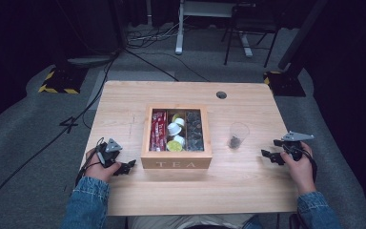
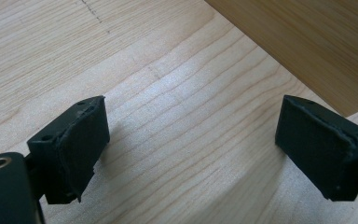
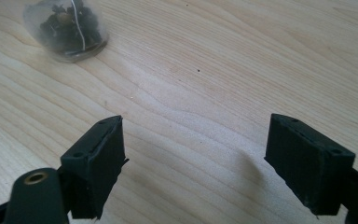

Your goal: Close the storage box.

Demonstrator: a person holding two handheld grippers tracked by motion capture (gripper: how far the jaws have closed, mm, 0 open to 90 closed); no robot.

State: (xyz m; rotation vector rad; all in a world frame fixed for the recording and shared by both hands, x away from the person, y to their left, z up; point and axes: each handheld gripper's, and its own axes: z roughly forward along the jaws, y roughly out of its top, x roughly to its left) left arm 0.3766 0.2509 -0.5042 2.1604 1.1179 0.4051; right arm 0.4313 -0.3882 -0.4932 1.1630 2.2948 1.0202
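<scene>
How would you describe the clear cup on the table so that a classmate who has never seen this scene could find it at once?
Start at the wooden tea box in the middle of the table. Look to its right, on the bare wood between the box and the right claw: the cup stands there upright and alone. It is the see-through one, with something dark lying in its bottom.

glass (image 3: 66, 29) top cropped, dark contents (image 3: 67, 23) unclear, box (image 2: 307, 42) mostly cropped

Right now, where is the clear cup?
In the high view the clear cup stands on the table, right of the tea box, between it and the right gripper.
</scene>
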